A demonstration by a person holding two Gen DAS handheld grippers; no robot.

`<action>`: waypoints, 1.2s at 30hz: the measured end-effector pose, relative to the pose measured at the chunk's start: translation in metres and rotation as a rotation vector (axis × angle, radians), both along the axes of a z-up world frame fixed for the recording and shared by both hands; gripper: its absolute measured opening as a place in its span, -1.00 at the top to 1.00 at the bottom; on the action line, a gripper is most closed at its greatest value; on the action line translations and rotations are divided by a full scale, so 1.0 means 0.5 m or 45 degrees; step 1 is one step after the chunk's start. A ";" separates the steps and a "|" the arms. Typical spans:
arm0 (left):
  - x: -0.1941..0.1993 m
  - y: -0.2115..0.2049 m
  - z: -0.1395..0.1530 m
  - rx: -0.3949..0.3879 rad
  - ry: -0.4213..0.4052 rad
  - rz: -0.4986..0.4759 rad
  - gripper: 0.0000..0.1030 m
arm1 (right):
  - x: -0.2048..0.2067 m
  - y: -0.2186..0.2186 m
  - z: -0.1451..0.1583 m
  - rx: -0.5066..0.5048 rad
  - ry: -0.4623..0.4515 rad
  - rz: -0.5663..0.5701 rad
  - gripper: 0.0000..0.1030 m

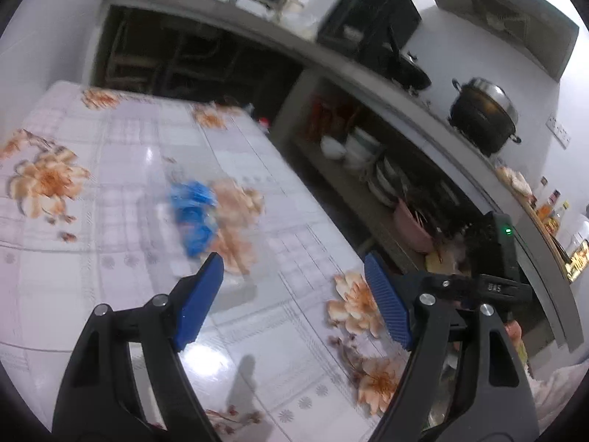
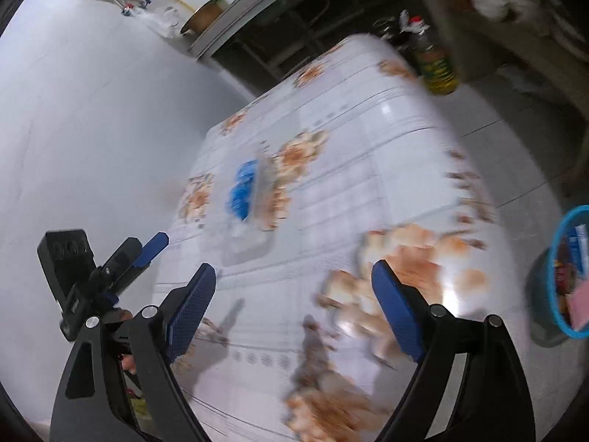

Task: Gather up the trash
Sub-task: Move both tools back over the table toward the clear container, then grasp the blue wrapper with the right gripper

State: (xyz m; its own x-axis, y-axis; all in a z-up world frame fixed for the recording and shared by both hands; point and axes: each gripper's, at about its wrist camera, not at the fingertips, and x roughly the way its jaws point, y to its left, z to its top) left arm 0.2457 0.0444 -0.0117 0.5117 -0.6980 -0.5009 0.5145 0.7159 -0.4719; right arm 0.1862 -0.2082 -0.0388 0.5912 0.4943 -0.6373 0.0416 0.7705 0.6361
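Both grippers, left gripper (image 1: 292, 294) and right gripper (image 2: 292, 305), spread empty. We should centre on the blue wrapper (image 1: 193, 213), frame centre-left, before closing.

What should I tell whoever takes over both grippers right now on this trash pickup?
Left gripper: open, empty, aimed at the blue wrapper just ahead.
Right gripper: open, empty, over the floral tablecloth.
The blue wrapper lies mid-table beside a clear plastic piece; views are blurred.
Blue-rimmed bin, past the table's edge on the right gripper's side, already holds trash.
Left: grab the wrapper, drop it in the bin.
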 end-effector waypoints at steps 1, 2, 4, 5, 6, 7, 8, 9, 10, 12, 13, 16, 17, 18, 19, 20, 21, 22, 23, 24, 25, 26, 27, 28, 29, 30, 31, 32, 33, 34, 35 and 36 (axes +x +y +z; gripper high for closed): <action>0.004 0.012 0.000 0.012 -0.003 0.058 -0.44 | 0.019 0.009 -0.006 0.032 0.015 0.014 -0.63; 0.013 0.021 -0.003 0.032 0.015 0.108 -0.42 | 0.037 0.017 -0.011 0.063 0.029 0.029 -0.63; 0.041 0.034 -0.018 0.077 0.100 0.196 -0.17 | 0.085 0.042 -0.021 0.130 0.054 0.055 -0.63; 0.060 0.040 -0.032 0.093 0.157 0.239 -0.12 | 0.103 0.051 -0.023 0.149 0.060 0.063 -0.61; 0.072 0.046 -0.040 0.090 0.190 0.255 -0.05 | 0.131 0.067 -0.025 0.169 0.067 0.078 -0.54; 0.086 0.051 -0.053 0.077 0.235 0.275 0.00 | 0.150 0.076 -0.027 0.172 0.076 0.085 -0.50; 0.097 0.053 -0.063 0.070 0.270 0.284 0.02 | 0.168 0.087 -0.030 0.169 0.089 0.086 -0.46; 0.107 0.050 -0.073 0.065 0.296 0.277 0.04 | 0.191 0.101 -0.036 0.159 0.106 0.091 -0.37; 0.117 0.043 -0.086 0.074 0.326 0.273 0.13 | 0.211 0.115 -0.043 0.135 0.130 0.093 -0.24; 0.128 0.034 -0.103 0.107 0.362 0.276 0.33 | 0.236 0.136 -0.058 0.099 0.176 0.108 -0.06; 0.131 0.029 -0.113 0.123 0.387 0.271 0.45 | 0.244 0.146 -0.069 0.078 0.199 0.119 0.15; 0.130 0.027 -0.133 0.140 0.434 0.263 0.69 | 0.246 0.165 -0.088 0.069 0.250 0.139 0.63; 0.123 0.026 -0.133 0.163 0.426 0.273 0.71 | 0.236 0.167 -0.089 0.059 0.251 0.142 0.68; 0.114 0.029 -0.137 0.171 0.425 0.271 0.73 | 0.227 0.169 -0.090 0.051 0.250 0.155 0.72; 0.106 0.033 -0.137 0.170 0.433 0.265 0.75 | 0.217 0.169 -0.090 0.047 0.250 0.167 0.74; 0.095 0.036 -0.138 0.161 0.450 0.254 0.75 | 0.198 0.168 -0.089 0.046 0.257 0.184 0.74; 0.080 0.041 -0.141 0.147 0.467 0.240 0.76 | 0.186 0.167 -0.089 0.049 0.264 0.194 0.75; 0.063 0.044 -0.141 0.136 0.484 0.227 0.76 | 0.168 0.165 -0.089 0.051 0.273 0.212 0.75; 0.042 0.047 -0.142 0.130 0.499 0.211 0.76 | 0.147 0.165 -0.087 0.051 0.281 0.236 0.75; 0.014 0.049 -0.142 0.129 0.503 0.194 0.76 | 0.127 0.167 -0.085 0.042 0.289 0.265 0.75; -0.004 0.053 -0.141 0.138 0.504 0.189 0.76 | 0.109 0.169 -0.085 0.034 0.298 0.299 0.74; -0.028 0.053 -0.140 0.152 0.502 0.186 0.76 | 0.091 0.173 -0.084 0.025 0.307 0.331 0.74; -0.058 0.054 -0.140 0.159 0.493 0.182 0.76 | 0.072 0.178 -0.080 0.000 0.314 0.364 0.73; -0.077 0.055 -0.141 0.163 0.494 0.172 0.75 | 0.054 0.186 -0.073 -0.052 0.317 0.406 0.69; -0.102 0.056 -0.143 0.158 0.502 0.154 0.75 | 0.045 0.189 -0.067 -0.093 0.320 0.422 0.64; -0.123 0.057 -0.144 0.157 0.514 0.146 0.75 | 0.036 0.191 -0.056 -0.148 0.313 0.431 0.53; -0.135 0.059 -0.144 0.161 0.515 0.147 0.75 | 0.027 0.191 -0.034 -0.215 0.272 0.419 0.41; -0.148 0.060 -0.142 0.173 0.505 0.149 0.75 | 0.020 0.190 -0.015 -0.262 0.229 0.396 0.36; -0.160 0.062 -0.138 0.185 0.487 0.160 0.75 | 0.021 0.191 0.003 -0.296 0.194 0.379 0.32; -0.170 0.064 -0.132 0.187 0.463 0.178 0.75 | 0.021 0.195 0.028 -0.332 0.140 0.359 0.30; -0.177 0.068 -0.130 0.181 0.451 0.183 0.75 | 0.022 0.199 0.042 -0.337 0.110 0.355 0.29; -0.179 0.070 -0.128 0.176 0.446 0.188 0.75 | 0.028 0.208 0.058 -0.321 0.081 0.367 0.28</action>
State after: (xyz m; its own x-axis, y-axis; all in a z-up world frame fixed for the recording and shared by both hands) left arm 0.1564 0.0794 -0.0757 0.3829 -0.5434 -0.7470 0.2266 0.8392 -0.4943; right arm 0.2001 -0.1042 -0.0096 0.4063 0.4575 -0.7910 -0.1665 0.8882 0.4282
